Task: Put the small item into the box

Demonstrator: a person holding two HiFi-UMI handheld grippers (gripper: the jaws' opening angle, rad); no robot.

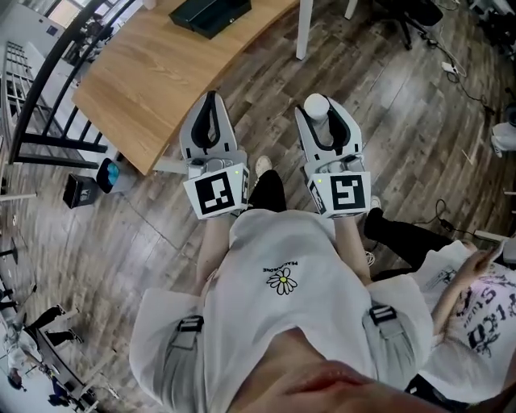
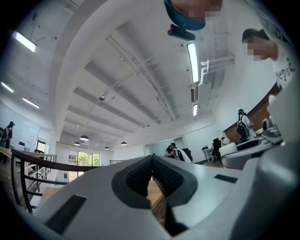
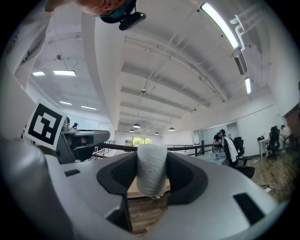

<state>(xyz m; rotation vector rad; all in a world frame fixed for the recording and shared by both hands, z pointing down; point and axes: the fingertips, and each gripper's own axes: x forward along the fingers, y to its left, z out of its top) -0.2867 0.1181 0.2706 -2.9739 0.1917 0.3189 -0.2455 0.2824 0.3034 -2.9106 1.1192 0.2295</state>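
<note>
In the head view both grippers are held up in front of my chest, pointing away from me. My right gripper [image 1: 317, 110] is shut on a small white cylindrical item [image 1: 316, 105]. In the right gripper view the white item [image 3: 151, 166] stands upright, pressed between the two dark pads of the right gripper [image 3: 151, 180]. My left gripper [image 1: 211, 100] is shut with nothing in it; in the left gripper view the left gripper [image 2: 152, 161] has its tips meeting. A dark flat box [image 1: 211, 13] lies on the wooden table [image 1: 153, 81], far ahead of both grippers.
A white table leg [image 1: 304, 28] stands ahead of the right gripper. A black railing [image 1: 44, 97] runs along the left. A small black object [image 1: 81, 190] and a blue one [image 1: 109, 173] sit on the wood floor by the table corner. Another person [image 1: 476, 306] sits at the right.
</note>
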